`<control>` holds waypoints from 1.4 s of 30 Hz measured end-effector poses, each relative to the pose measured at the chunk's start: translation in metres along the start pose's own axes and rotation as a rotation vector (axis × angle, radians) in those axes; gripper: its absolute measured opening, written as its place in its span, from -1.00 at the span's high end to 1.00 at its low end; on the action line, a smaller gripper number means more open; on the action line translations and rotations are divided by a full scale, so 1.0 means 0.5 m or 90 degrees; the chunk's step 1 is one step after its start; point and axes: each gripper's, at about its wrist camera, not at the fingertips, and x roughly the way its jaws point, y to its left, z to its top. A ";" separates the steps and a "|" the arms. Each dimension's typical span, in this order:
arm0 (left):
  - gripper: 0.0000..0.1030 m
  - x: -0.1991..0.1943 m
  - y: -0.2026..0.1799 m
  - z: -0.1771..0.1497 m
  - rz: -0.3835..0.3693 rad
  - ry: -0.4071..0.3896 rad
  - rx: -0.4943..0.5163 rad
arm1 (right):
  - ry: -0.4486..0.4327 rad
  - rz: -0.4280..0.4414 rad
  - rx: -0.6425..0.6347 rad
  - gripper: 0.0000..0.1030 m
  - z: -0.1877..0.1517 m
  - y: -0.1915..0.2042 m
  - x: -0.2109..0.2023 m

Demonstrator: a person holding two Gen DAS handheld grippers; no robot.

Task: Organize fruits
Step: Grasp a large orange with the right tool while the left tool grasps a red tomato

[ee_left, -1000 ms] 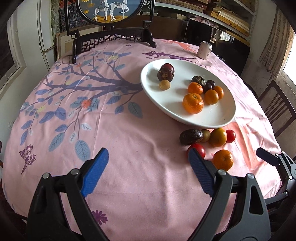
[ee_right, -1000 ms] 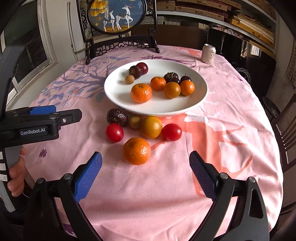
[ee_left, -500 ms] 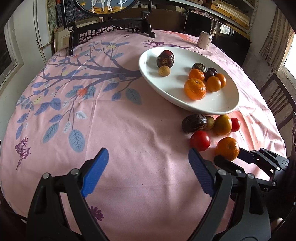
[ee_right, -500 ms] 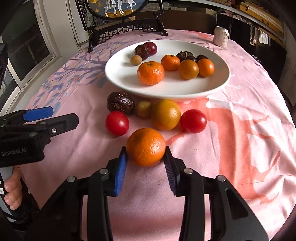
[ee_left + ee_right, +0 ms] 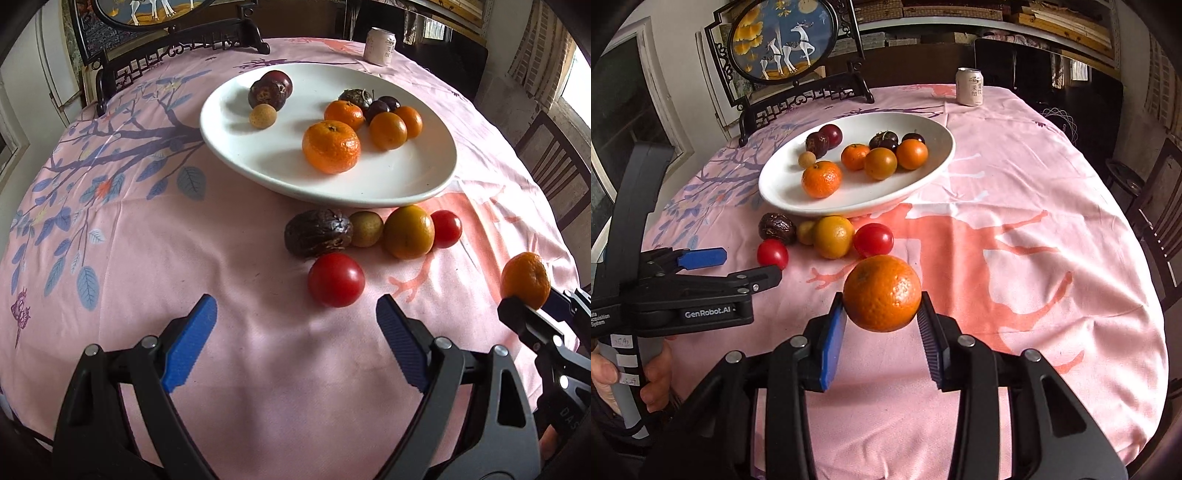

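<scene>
My right gripper [image 5: 882, 314] is shut on an orange mandarin [image 5: 882, 293] and holds it above the pink tablecloth; the mandarin also shows in the left wrist view [image 5: 525, 279]. A white plate [image 5: 923, 177] with several oranges and dark fruits sits beyond it. In front of the plate lie a dark wrinkled fruit [image 5: 317, 232], a small tan fruit [image 5: 366, 229], a yellow-orange fruit [image 5: 408, 231] and two red tomatoes [image 5: 336, 279] [image 5: 446, 229]. My left gripper [image 5: 295, 325] is open and empty, just short of the nearer tomato.
A drink can [image 5: 969, 86] stands at the table's far edge. A framed deer screen on a dark stand [image 5: 783, 48] is at the back left. Chairs [image 5: 1160, 218] stand to the right of the round table.
My right gripper has lifted the mandarin off the cloth after closing on it. My left gripper has moved forward toward the loose fruits and stayed open.
</scene>
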 end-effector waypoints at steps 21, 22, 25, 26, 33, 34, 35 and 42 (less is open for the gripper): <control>0.37 -0.026 0.009 -0.001 -0.033 -0.024 -0.023 | -0.005 0.016 0.008 0.23 -0.001 -0.005 -0.010; 0.37 -0.034 0.013 -0.002 -0.036 -0.029 -0.025 | -0.005 0.016 0.006 0.23 0.000 -0.001 -0.010; 0.37 -0.057 0.026 -0.006 -0.045 -0.044 -0.026 | -0.005 0.015 -0.002 0.23 0.003 0.013 -0.011; 0.37 -0.064 0.029 -0.007 -0.047 -0.049 -0.027 | -0.005 0.015 -0.003 0.23 0.004 0.018 -0.010; 0.38 -0.101 0.059 -0.005 -0.057 -0.073 -0.036 | -0.004 0.017 -0.017 0.23 0.016 0.049 -0.010; 0.38 -0.105 0.062 0.000 -0.056 -0.076 -0.035 | -0.005 0.017 -0.020 0.23 0.020 0.053 -0.010; 0.37 -0.109 0.064 0.006 -0.055 -0.080 -0.034 | -0.005 0.018 -0.024 0.23 0.024 0.057 -0.009; 0.37 -0.096 0.078 0.135 -0.053 -0.084 -0.021 | -0.015 0.020 -0.056 0.23 0.101 0.061 0.016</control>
